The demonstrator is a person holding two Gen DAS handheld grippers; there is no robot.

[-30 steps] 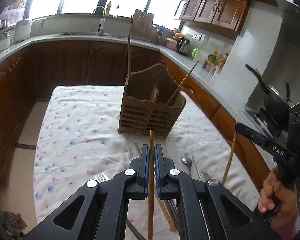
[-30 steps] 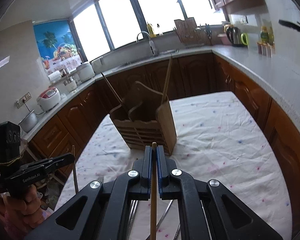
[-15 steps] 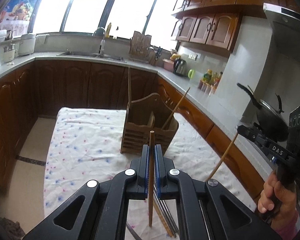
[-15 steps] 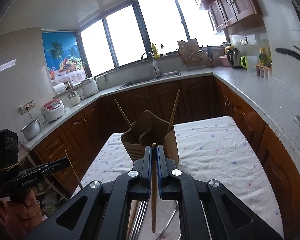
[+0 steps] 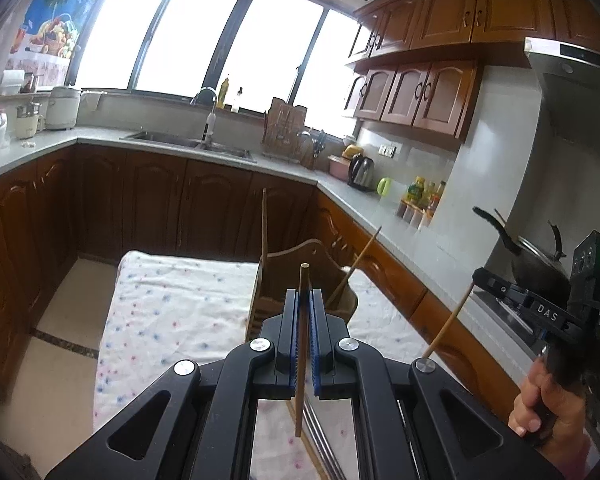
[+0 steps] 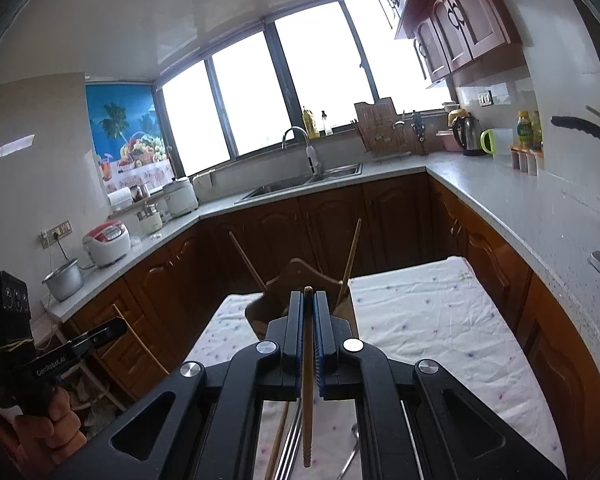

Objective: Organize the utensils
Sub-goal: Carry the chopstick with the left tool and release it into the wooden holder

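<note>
My left gripper (image 5: 303, 300) is shut on a wooden chopstick (image 5: 301, 352) held upright, well above the table. My right gripper (image 6: 309, 304) is shut on another wooden chopstick (image 6: 308, 384). It also shows at the right of the left wrist view (image 5: 500, 286), its chopstick (image 5: 446, 326) slanting down. A wooden utensil holder (image 5: 300, 280) stands on the floral tablecloth (image 5: 172, 312), with two chopsticks sticking out of it; it also shows in the right wrist view (image 6: 300, 276), partly hidden by the jaws. The left gripper appears at the left edge (image 6: 100, 334).
Metal chopsticks (image 6: 294, 440), a spoon (image 6: 354, 436) and a wooden stick (image 6: 278, 440) lie on the cloth below the grippers. Counters with a sink (image 5: 188, 142), a kettle (image 5: 362, 172) and a wok (image 5: 536, 256) surround the table.
Both grippers have risen away from the table with their chopsticks, and the cameras now look more level. The holder appears smaller and lower in both views.
</note>
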